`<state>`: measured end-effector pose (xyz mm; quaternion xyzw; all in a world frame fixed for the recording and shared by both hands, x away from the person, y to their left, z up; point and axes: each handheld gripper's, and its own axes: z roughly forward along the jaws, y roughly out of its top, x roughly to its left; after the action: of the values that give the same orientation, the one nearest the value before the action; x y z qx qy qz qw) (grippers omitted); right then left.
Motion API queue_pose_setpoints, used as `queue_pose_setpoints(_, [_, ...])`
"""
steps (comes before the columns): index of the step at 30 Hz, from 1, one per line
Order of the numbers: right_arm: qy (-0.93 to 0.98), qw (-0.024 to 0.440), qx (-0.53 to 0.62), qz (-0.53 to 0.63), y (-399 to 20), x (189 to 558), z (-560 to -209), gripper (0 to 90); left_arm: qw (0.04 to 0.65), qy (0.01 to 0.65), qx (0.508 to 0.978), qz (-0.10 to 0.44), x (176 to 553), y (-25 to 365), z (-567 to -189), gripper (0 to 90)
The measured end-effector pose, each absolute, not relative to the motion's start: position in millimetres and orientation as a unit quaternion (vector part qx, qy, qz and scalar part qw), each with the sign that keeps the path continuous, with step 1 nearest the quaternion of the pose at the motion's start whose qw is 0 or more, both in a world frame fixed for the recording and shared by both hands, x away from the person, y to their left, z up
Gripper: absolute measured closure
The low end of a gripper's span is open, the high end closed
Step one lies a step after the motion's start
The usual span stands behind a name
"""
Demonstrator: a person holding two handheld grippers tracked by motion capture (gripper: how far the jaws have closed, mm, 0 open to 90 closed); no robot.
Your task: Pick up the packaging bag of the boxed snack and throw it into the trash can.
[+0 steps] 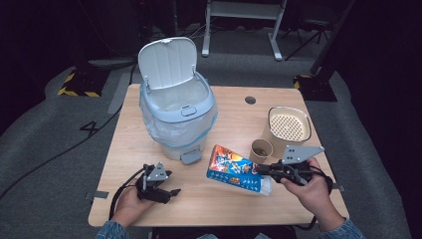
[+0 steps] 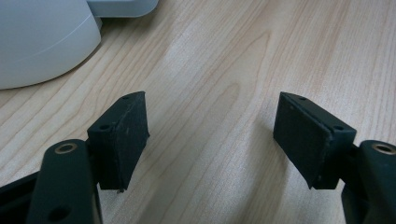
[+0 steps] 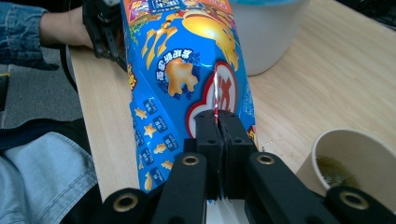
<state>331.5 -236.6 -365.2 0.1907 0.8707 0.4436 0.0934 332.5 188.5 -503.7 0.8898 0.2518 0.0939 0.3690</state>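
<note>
A blue snack bag (image 1: 231, 168) with cartoon crackers printed on it is held just above the wooden table (image 1: 224, 204), in front of the bin. My right gripper (image 1: 259, 169) is shut on a pinched fold of the bag (image 3: 182, 65), its pads pressed together on the foil in the right gripper view (image 3: 216, 119). My left gripper (image 1: 171, 193) rests low at the table's front left. Its jaws stand open over bare wood (image 2: 210, 135), with nothing between them.
A pale blue pedal bin (image 1: 176, 107) with its lid up and a plastic liner stands left of centre. A paper cup (image 1: 261, 149) and a beige container (image 1: 288, 127) with a perforated insert sit by the right hand. The cup (image 3: 350, 163) holds some liquid.
</note>
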Motion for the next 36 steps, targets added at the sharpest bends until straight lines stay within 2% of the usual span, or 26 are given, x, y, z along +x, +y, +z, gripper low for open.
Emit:
queue_pose_setpoints(23, [0.856,0.141,0.218,0.448,-232,356,-270,88.3,0.367,0.265,0.886,0.099,336,187,-504,26.2])
queue_pose_setpoints(36, [0.853,0.161,0.216,0.446,-189,387,-221,88.3,0.365,0.284,0.88,0.107,332,188,-504,25.7])
